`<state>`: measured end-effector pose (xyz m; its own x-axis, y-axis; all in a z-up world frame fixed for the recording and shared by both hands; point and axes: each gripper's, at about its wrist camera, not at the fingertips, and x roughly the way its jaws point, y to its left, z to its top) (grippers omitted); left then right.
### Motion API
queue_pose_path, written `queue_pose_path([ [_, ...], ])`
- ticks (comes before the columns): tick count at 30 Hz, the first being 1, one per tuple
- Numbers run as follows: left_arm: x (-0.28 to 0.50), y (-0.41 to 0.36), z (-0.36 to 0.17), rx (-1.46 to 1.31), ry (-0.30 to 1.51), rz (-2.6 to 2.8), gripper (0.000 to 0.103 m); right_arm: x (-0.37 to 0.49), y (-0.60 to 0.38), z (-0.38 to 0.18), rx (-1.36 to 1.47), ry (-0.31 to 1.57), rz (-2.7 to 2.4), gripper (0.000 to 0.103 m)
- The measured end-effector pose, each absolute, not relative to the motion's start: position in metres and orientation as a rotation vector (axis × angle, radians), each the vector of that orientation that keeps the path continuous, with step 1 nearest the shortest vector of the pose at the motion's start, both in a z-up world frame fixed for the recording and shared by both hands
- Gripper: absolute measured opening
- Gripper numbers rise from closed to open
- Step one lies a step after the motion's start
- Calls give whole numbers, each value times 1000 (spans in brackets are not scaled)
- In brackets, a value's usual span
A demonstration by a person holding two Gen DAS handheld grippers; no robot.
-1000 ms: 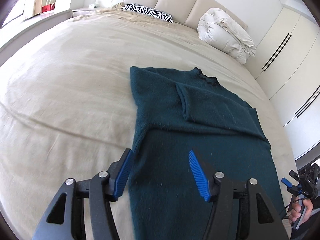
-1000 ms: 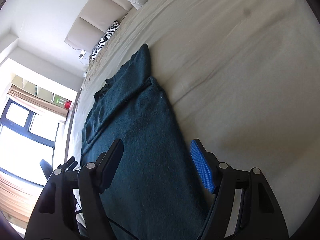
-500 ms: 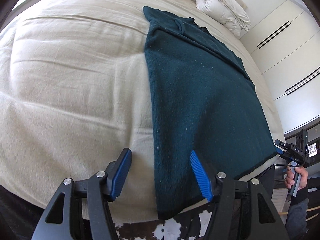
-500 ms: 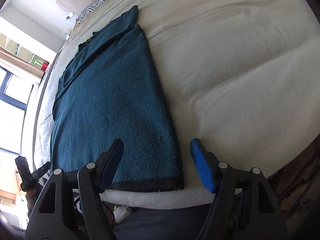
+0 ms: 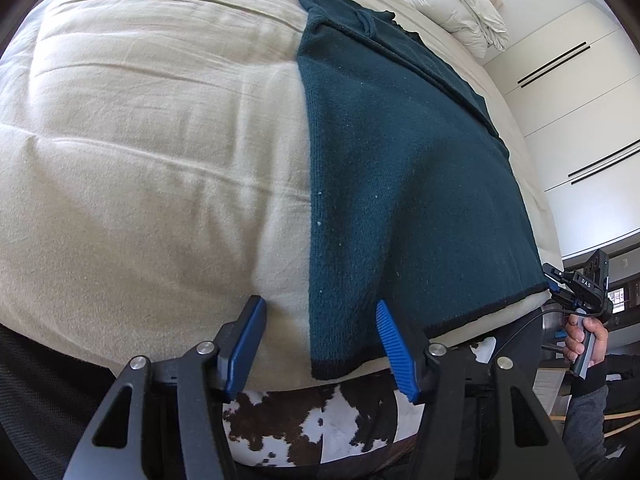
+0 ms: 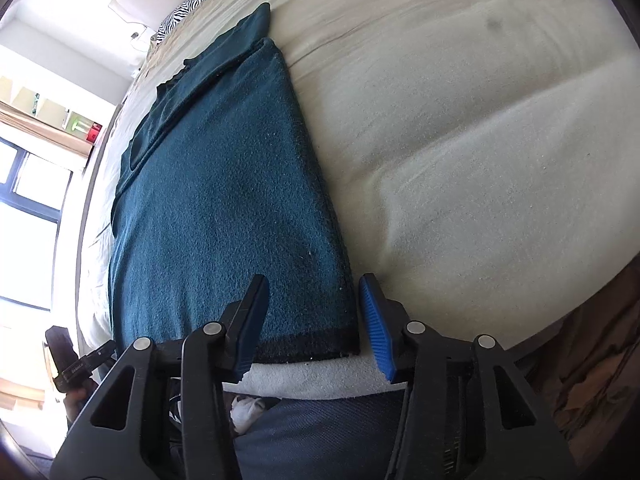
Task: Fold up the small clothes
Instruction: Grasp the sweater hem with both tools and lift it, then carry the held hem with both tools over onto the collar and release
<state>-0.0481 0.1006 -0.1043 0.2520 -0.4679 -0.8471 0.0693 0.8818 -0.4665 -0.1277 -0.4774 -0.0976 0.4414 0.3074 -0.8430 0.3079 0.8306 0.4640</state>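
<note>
Left wrist view: the left gripper [image 5: 318, 340] pointed steeply down at the near edge of a bed covered in a cream cotton sheet [image 5: 140, 152].
Garment: a dark teal knitted sweater [image 5: 400, 168] lay flat on the sheet, its sleeves folded in across the body and its black-trimmed hem [image 5: 400, 344] at the bed's near edge.
Left gripper, state: its jaws had just been closing a little yet stood partly apart; the sweater's near left hem corner lay between the blue ribbed pads [image 5: 394, 350], and neither pad pressed on the cloth.
Right wrist view: the right gripper [image 6: 316, 320] straddled the opposite hem corner of the sweater [image 6: 224, 200].
Right gripper, state: its jaws had just been closing markedly; the corner lay between them, the blue pad [image 6: 376, 330] just beside the sweater's side edge, with no firm clamp visible.
Person: a hand [image 5: 586, 338] held the right gripper's handle, seen at the right edge of the left wrist view.
Surroundings: a bundled white duvet [image 5: 456, 4] lay near the head of the bed; a brown-and-white cowhide rug [image 5: 304, 424] covered the floor below.
</note>
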Motion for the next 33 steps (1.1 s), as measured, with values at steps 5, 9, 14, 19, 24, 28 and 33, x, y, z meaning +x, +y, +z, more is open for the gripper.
queue_pose_path([
  [5, -44, 96, -108, -399, 1292, -395, 38, -129, -482, -99, 666, 1131, 13, 35],
  [9, -42, 97, -117, -434, 1312, -404, 22, -130, -487, -101, 705, 1129, 33, 35],
  [14, -39, 101, -120, -465, 1322, -419, 10, -129, -489, -101, 696, 1136, 37, 29],
  [19, -41, 101, -119, -470, 1315, -423, 8, -130, -485, -101, 665, 1154, 32, 10],
  [24, -43, 107, -110, -503, 1285, -440, 7, -133, -476, -93, 637, 1137, 21, 7],
  [28, -43, 116, -99, -586, 1243, -466, 7, -133, -469, -78, 654, 1092, 47, 7],
  [33, -34, 123, -76, -682, 1169, -499, 7, -124, -460, -49, 694, 997, 110, 6],
])
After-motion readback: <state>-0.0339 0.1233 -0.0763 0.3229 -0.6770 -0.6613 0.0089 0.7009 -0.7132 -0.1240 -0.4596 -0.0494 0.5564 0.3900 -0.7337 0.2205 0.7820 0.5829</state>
